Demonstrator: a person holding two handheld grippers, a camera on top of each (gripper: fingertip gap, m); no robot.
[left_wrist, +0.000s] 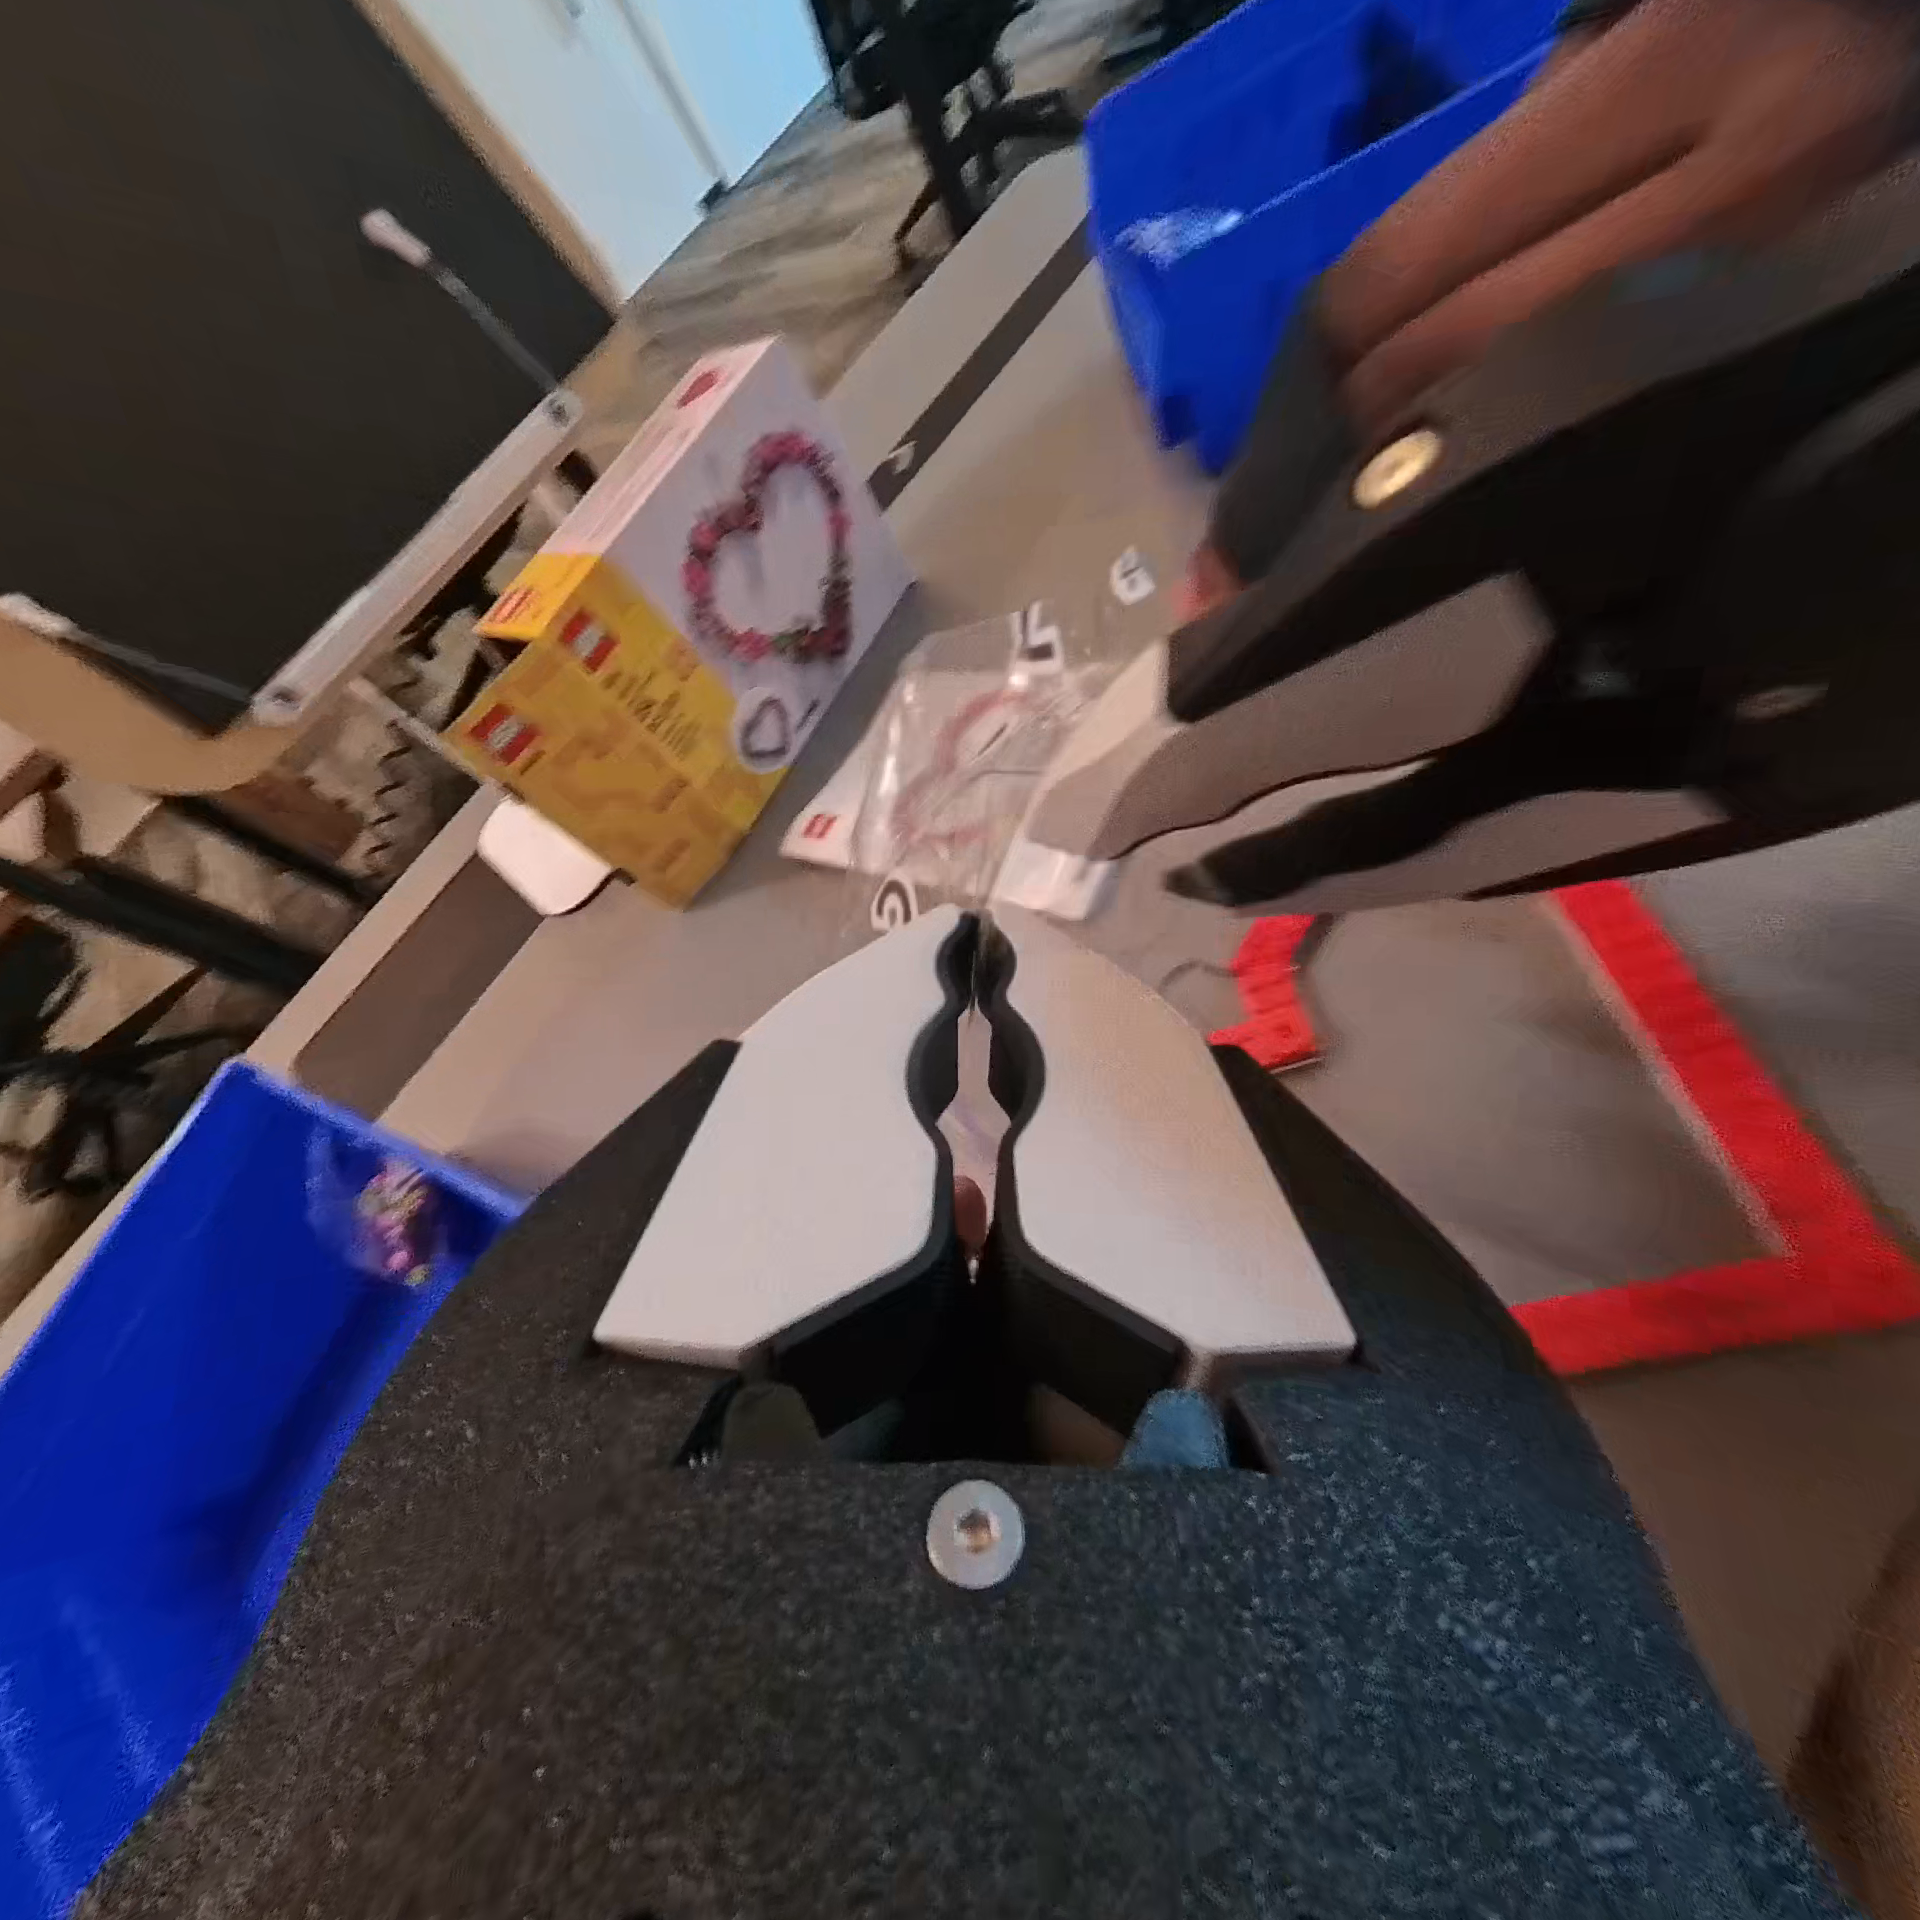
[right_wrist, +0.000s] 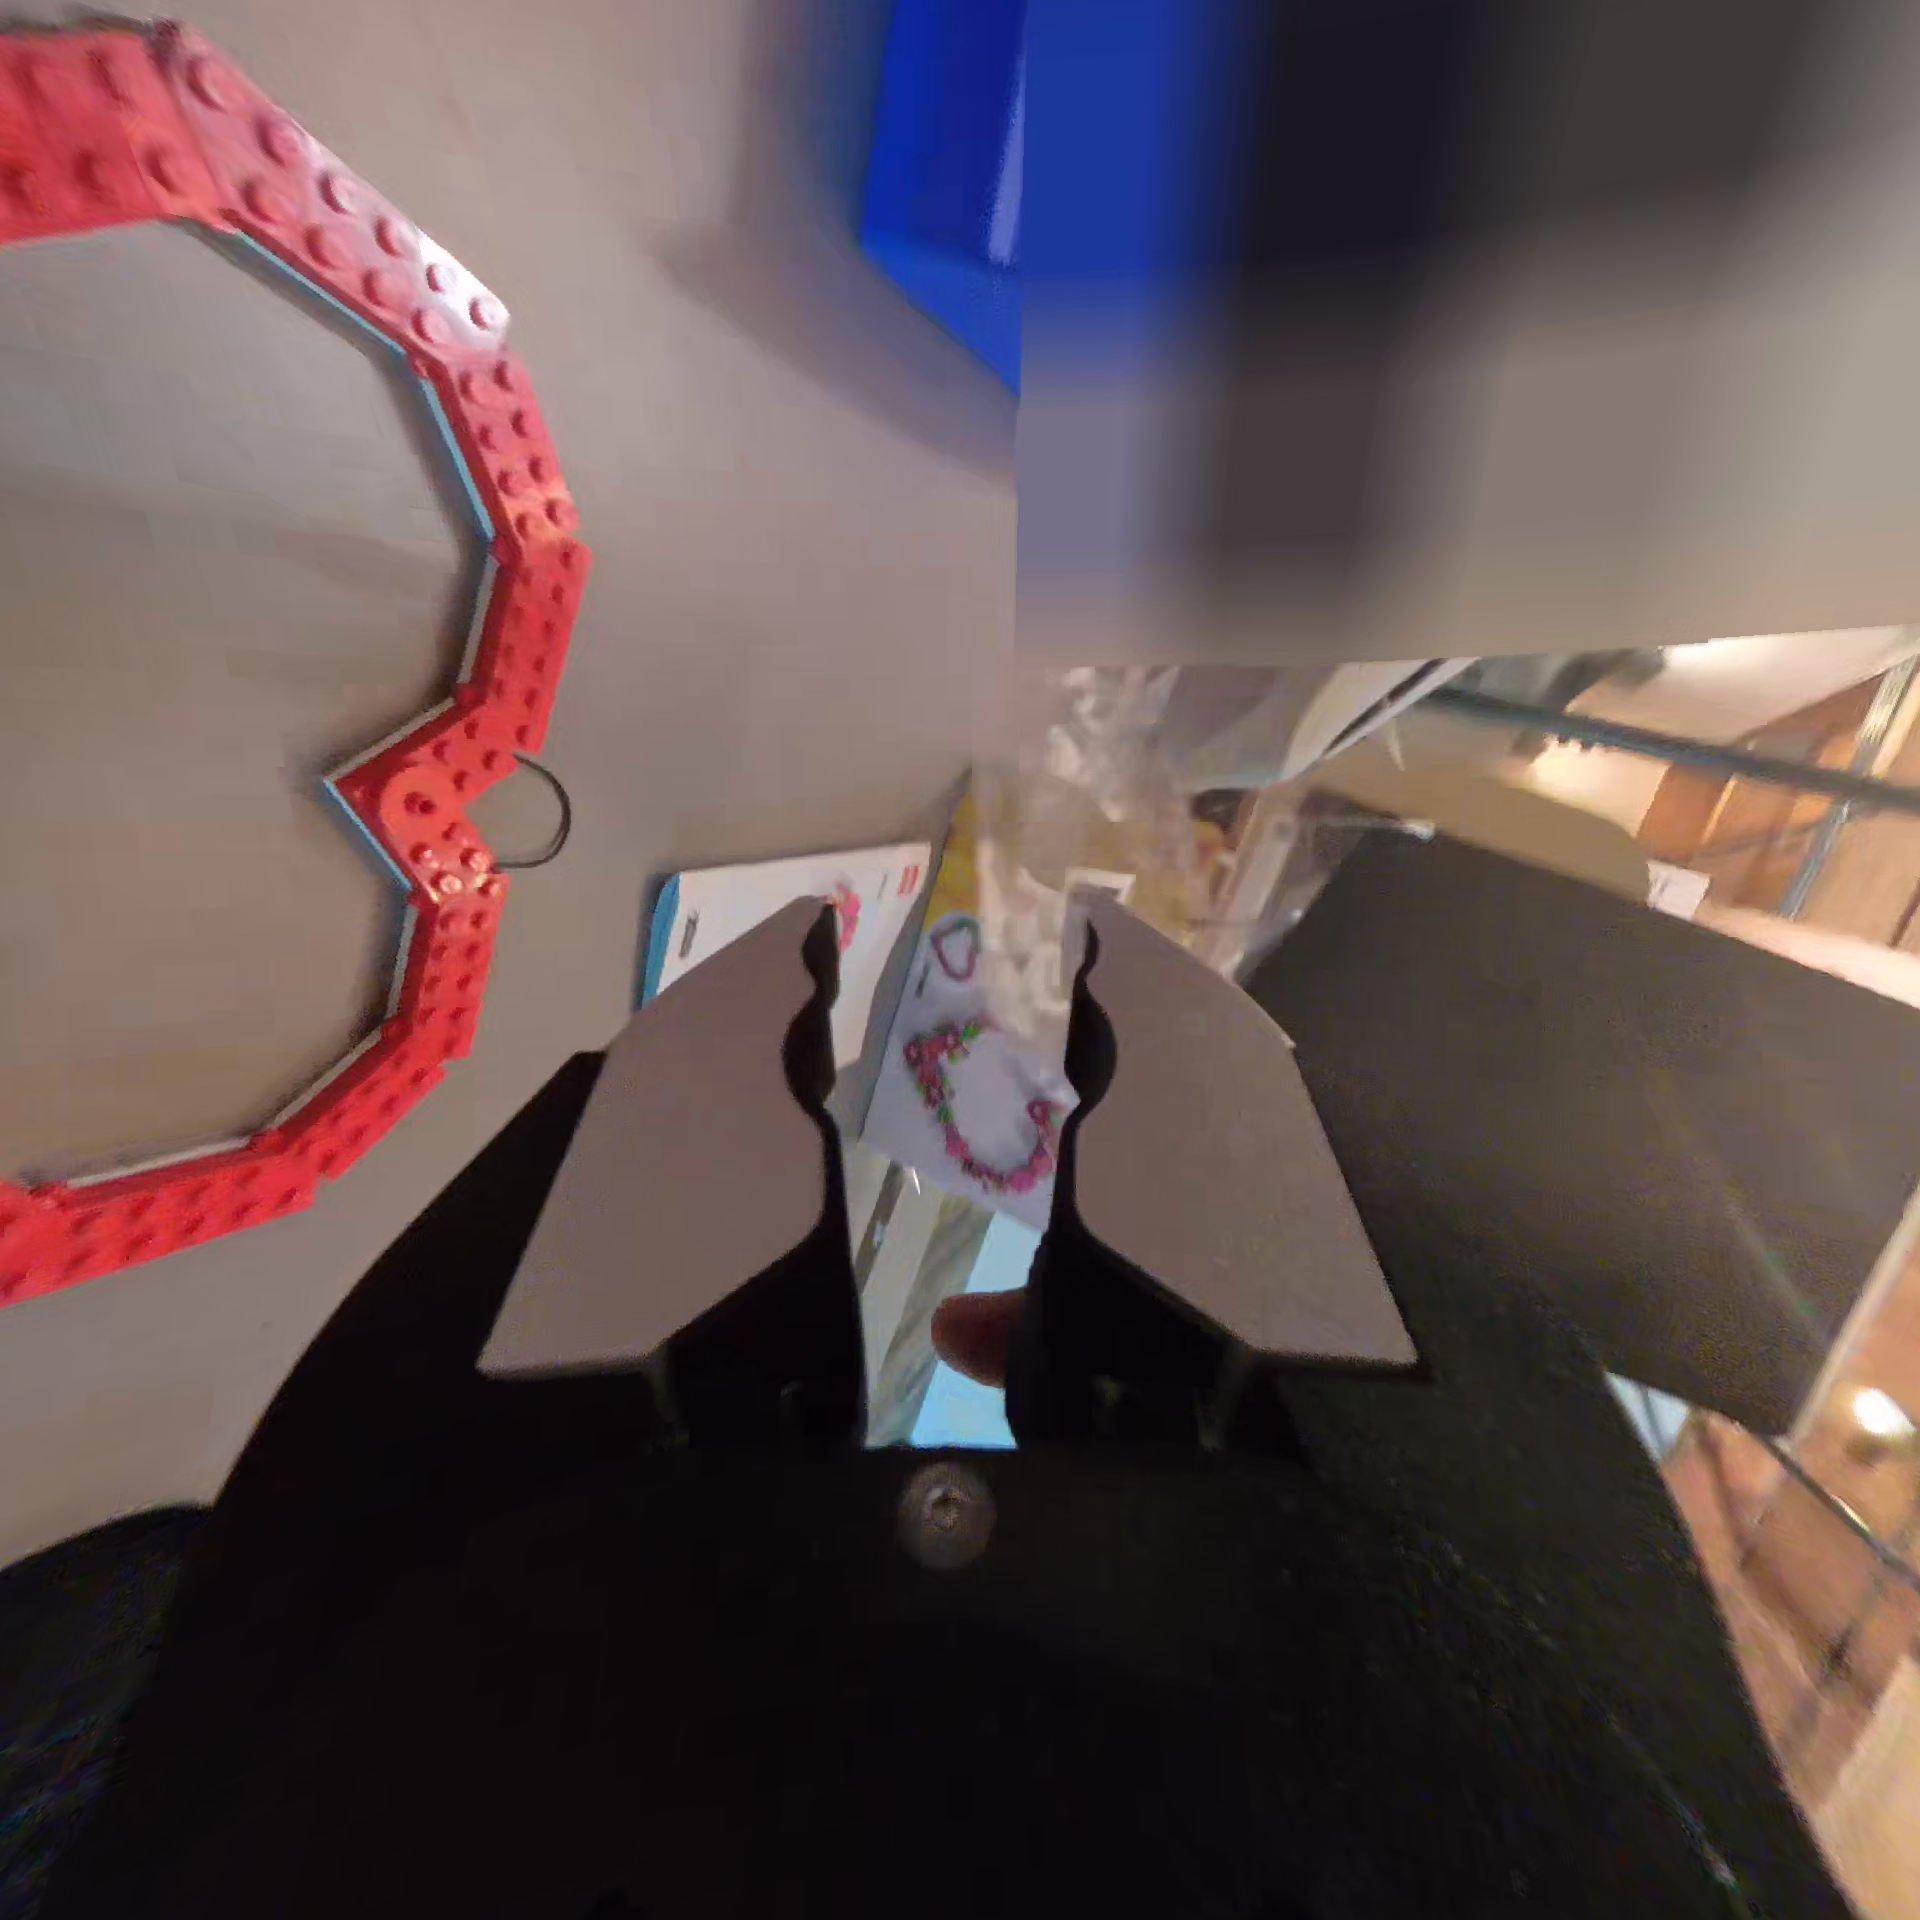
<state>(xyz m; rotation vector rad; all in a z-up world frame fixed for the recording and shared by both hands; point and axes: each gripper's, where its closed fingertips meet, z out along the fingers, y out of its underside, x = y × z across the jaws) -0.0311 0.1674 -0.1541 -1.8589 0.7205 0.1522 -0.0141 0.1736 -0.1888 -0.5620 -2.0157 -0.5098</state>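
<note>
Left hand-held gripper (left_wrist: 971, 940): jaws closed, pinching an edge of the clear plastic bag (left_wrist: 977, 758).
Right hand-held gripper (right_wrist: 956, 935): jaws apart, the bag between them.
Bag: raised over the counter (right_wrist: 727, 520), beside the red brick frame (right_wrist: 499, 623).
Care: grip near the left pinch.

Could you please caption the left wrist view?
Left gripper pinching a clear bag beside the right gripper.

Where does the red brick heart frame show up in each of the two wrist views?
Left wrist view: the red brick heart frame lies flat on the grey table at right, partly behind the right gripper.
Right wrist view: it fills the left side, with its notch and wire loop at mid-height.
Shared landmark: the white box with a pink heart.
</note>
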